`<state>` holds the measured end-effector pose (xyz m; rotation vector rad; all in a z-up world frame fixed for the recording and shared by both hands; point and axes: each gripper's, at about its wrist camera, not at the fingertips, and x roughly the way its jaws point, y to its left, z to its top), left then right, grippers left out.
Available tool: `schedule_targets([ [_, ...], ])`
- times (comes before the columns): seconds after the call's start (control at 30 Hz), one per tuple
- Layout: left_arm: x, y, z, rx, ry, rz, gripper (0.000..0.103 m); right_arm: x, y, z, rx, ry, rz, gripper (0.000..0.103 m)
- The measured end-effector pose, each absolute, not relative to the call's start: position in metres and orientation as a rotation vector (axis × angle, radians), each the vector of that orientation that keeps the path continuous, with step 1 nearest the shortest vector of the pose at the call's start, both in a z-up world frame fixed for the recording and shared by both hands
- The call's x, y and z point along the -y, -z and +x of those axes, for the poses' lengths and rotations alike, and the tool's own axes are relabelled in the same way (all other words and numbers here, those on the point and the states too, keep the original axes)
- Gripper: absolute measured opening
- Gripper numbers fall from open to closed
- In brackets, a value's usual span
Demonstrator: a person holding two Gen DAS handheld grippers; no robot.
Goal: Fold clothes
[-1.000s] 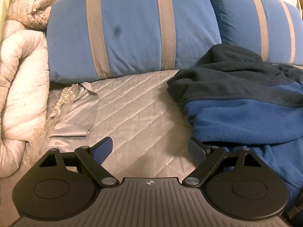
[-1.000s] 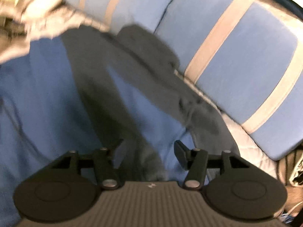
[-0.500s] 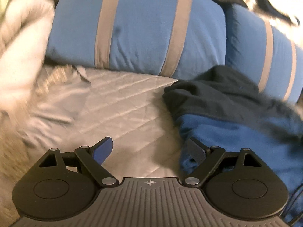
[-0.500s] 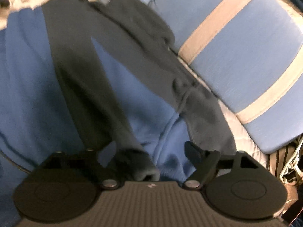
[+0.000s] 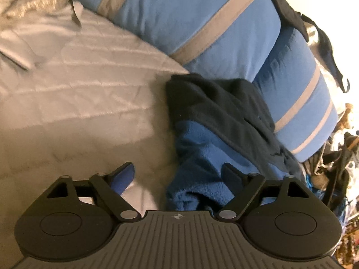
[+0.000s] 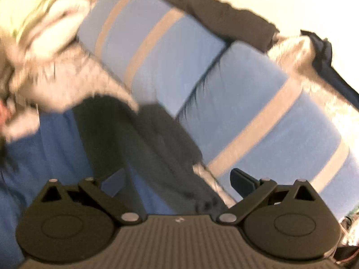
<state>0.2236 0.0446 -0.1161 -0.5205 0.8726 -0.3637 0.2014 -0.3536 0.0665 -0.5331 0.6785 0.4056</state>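
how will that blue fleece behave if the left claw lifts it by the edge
Probably floppy: the blue fleece lies in soft rumpled folds, so it should droop and trail from the left claw, whose jaws are closing around its thick edge. Its fuzzy pile likely grips well. Bulky, so lifting one edge may drag the rest across the quilted bedspread.

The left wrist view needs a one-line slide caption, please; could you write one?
Left hand-held gripper closing over a blue fleece garment's edge on a grey quilted bedspread.

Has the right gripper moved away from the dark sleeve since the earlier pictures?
Yes. The right gripper has pulled back from the dark sleeve; the striped pillows now fill more of its view.
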Motion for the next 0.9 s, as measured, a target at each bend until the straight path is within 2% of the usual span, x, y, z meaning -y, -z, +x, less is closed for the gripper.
schedule_targets([
  [0.07, -0.046, 0.120, 0.225, -0.887, 0.353, -0.556, 0.027, 0.341, -0.068, 0.213, -0.665, -0.422, -0.509, 0.103],
  [0.17, -0.040, 0.114, 0.216, -0.825, 0.325, -0.544, 0.021, 0.323, -0.056, 0.231, -0.659, -0.451, -0.477, 0.103],
  [0.37, -0.007, 0.101, 0.201, -0.712, 0.295, -0.231, 0.019, 0.284, -0.001, 0.265, -0.688, -0.538, -0.382, 0.099],
  [0.53, 0.016, 0.098, 0.191, -0.646, 0.272, -0.029, 0.018, 0.235, 0.046, 0.298, -0.704, -0.602, -0.323, 0.079],
  [0.87, 0.023, 0.104, 0.190, -0.619, 0.260, 0.030, 0.017, 0.160, 0.119, 0.357, -0.768, -0.676, -0.284, 0.058],
  [0.9, 0.023, 0.104, 0.190, -0.618, 0.257, 0.027, 0.017, 0.157, 0.125, 0.359, -0.780, -0.681, -0.298, 0.037],
])
